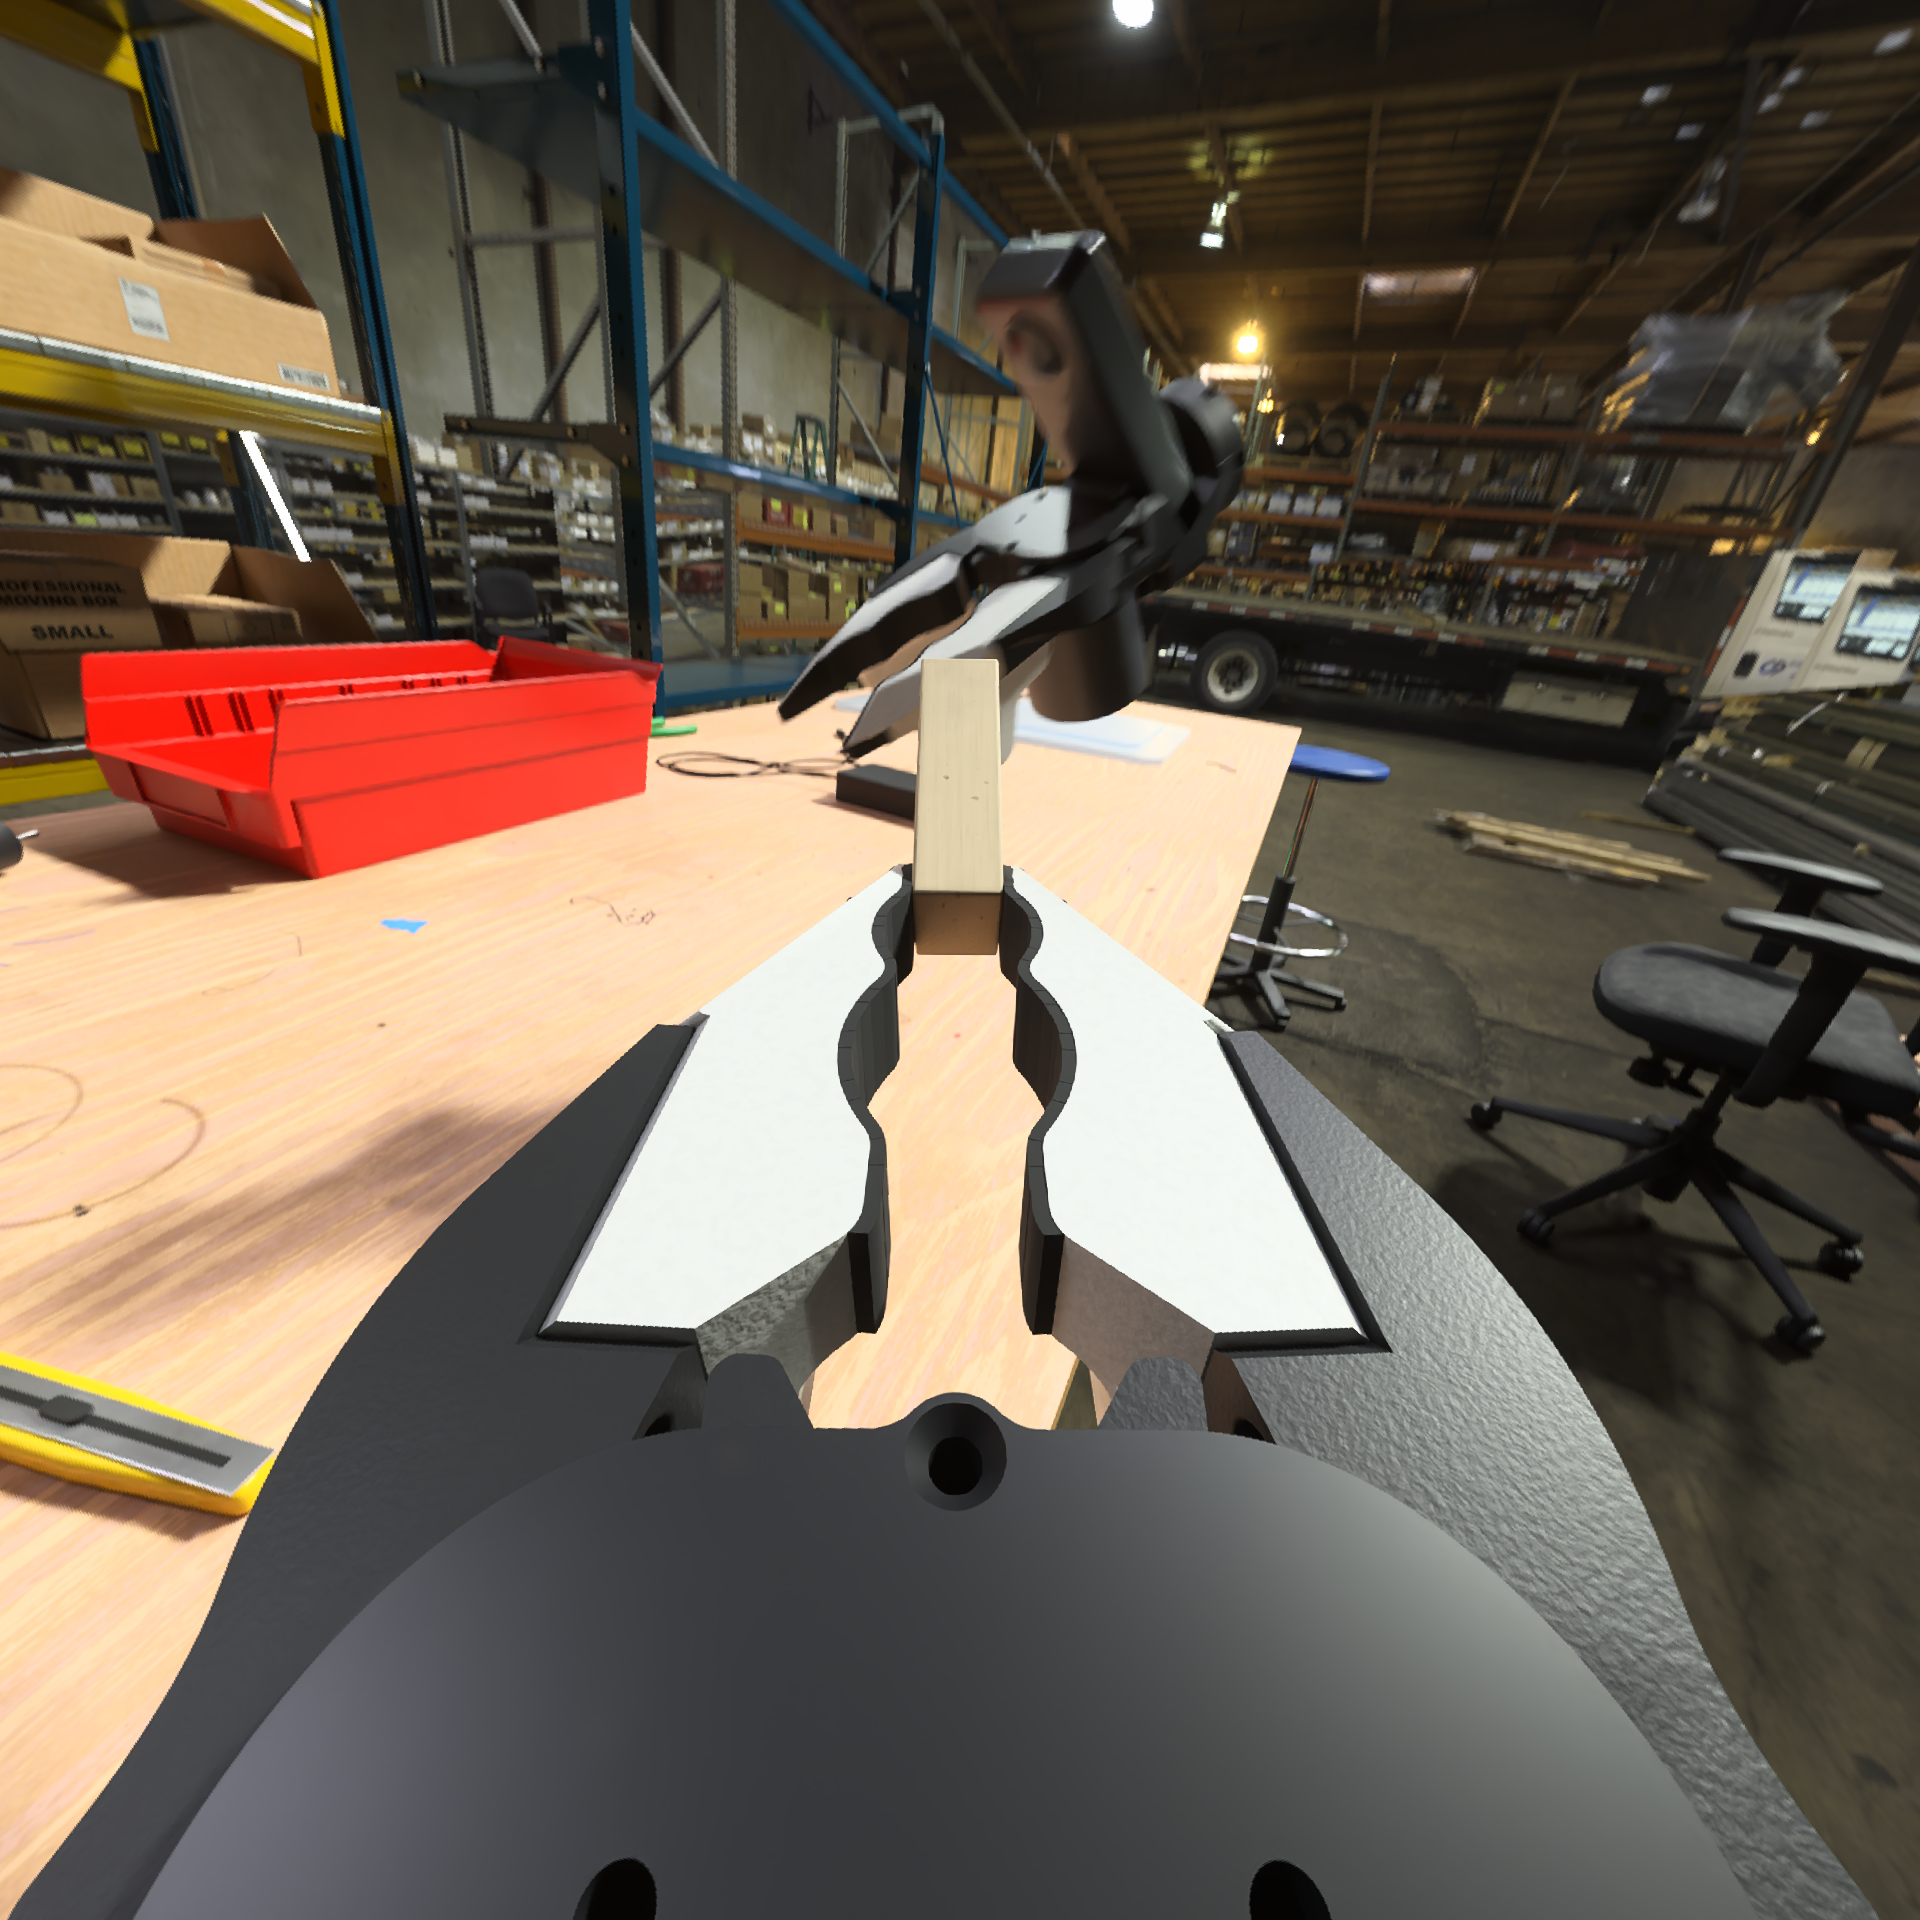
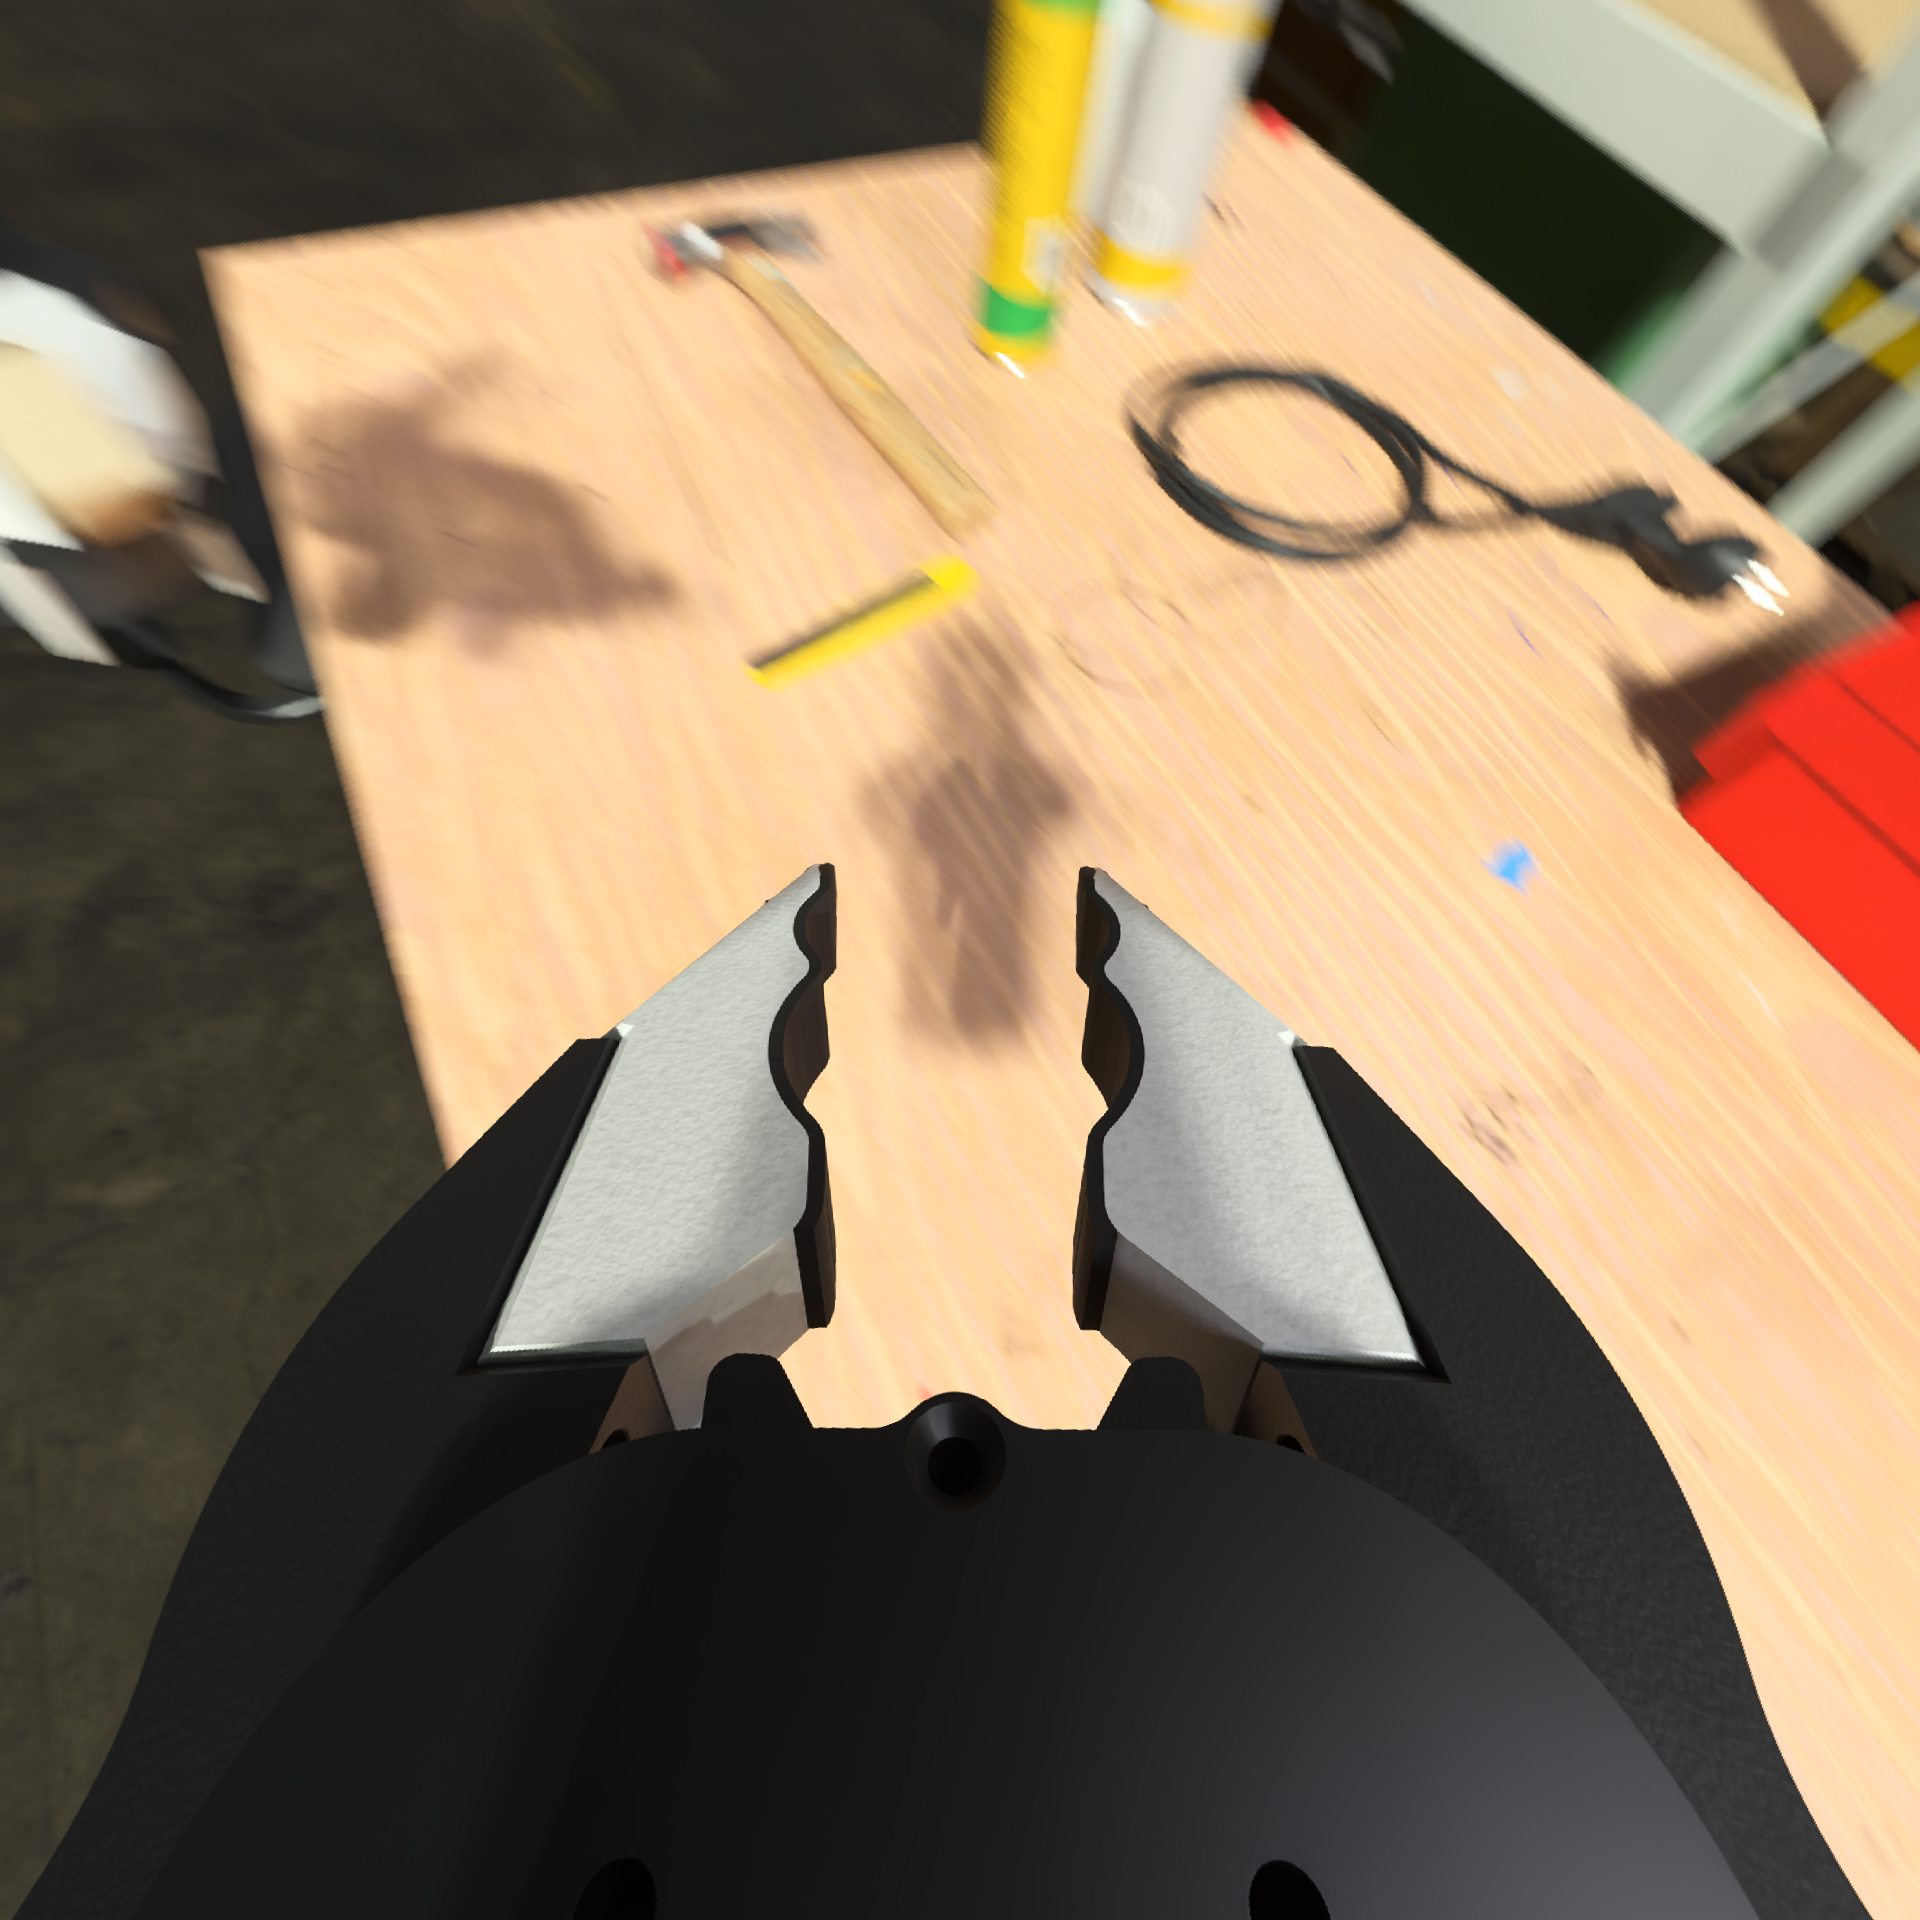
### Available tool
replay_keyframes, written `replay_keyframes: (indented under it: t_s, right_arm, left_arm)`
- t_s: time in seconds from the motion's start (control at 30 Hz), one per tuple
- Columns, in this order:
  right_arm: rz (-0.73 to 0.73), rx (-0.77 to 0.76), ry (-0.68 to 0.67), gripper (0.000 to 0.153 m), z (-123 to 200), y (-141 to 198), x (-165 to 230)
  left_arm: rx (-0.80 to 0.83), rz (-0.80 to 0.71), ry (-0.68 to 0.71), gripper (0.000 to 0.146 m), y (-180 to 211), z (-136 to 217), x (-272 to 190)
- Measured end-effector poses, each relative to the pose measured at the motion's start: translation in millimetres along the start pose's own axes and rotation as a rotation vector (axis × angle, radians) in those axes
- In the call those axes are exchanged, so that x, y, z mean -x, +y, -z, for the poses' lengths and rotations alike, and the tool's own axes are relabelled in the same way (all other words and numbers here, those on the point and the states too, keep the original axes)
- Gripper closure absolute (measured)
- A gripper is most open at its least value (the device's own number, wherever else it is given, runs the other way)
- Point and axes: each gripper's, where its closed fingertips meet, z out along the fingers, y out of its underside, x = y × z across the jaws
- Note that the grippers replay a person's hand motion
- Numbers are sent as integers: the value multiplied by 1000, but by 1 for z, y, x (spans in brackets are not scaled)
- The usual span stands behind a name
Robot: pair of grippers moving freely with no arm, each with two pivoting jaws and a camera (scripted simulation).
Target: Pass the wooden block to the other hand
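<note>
My left gripper [image 1: 957, 883] is shut on the near end of a pale wooden block [image 1: 958, 779] and holds it above the wooden table [image 1: 416, 987], the block pointing forward. My right gripper [image 1: 831, 722] shows blurred beyond it, open, with its fingers just behind and left of the block's far end, not around it. In the right wrist view the right gripper [image 2: 956, 883] is open and empty, tilted down over the table [image 2: 1351, 935]. A blurred white and beige shape [image 2: 83, 468] sits at that view's left edge.
A red bin [image 1: 364, 748] stands on the table's left and a yellow utility knife [image 1: 114, 1444] lies near me. The right wrist view shows a hammer [image 2: 831, 343], two upright tubes [image 2: 1023, 187], a black cable [image 2: 1288, 457] and the knife [image 2: 862, 623]. Office chairs [image 1: 1745, 1039] stand off the table's right edge.
</note>
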Motion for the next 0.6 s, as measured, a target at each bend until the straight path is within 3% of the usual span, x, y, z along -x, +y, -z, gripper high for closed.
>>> replay_keyframes:
  t_s: [0.13, 0.23, 0.4, 0.5, 0.6]
  right_arm:
    - [172, -135, -215, 104, 4, -36, 89]
    - [337, -76, -337, 104, -2, -39, 135]
    - [473, 142, -420, 105, -21, -9, 159]
    - [477, 152, -435, 119, -25, -1, 161]
    - [460, 141, -436, 122, -26, 4, 161]
  left_arm:
    - [139, -38, 7, 131, 23, -8, -1]
    - [276, -85, 31, 131, 49, -14, -8]
    - [380, -132, 76, 131, 66, -16, -18]
    - [417, -133, 94, 131, 72, -15, -20]
    - [436, -122, 112, 131, 75, -14, -20]
